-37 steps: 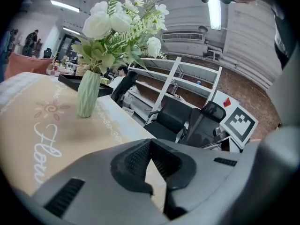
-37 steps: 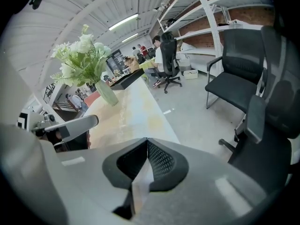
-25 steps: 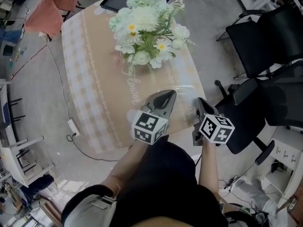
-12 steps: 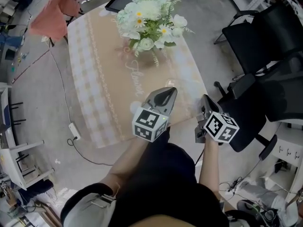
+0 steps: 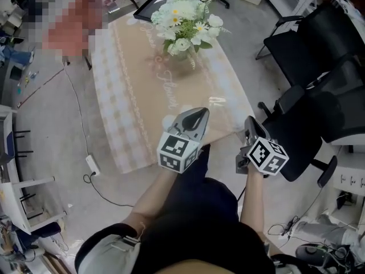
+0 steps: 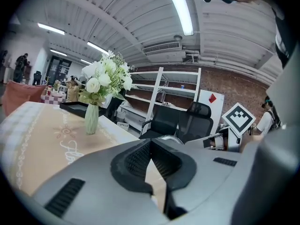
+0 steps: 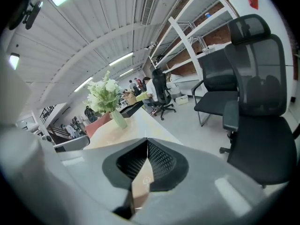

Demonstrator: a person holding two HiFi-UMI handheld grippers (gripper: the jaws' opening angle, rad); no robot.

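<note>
- Two tools hang at the near edge of the surface. The left tool is just over it, and the right tool is at its corner, close to black chairs.
- Open floor lies to the left.
- Both tools have their jaws pressed together, pinching nothing.
- White cursive on the surface begins "Flo".
- A vase of flowers stands at the far end.

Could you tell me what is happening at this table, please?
A person stands at the near end of a cloth-covered table, holding a left gripper and a right gripper near its edge. Both have their fingers closed together with nothing between them. A vase of white flowers stands toward the far end, with black chairs to the right.
</note>
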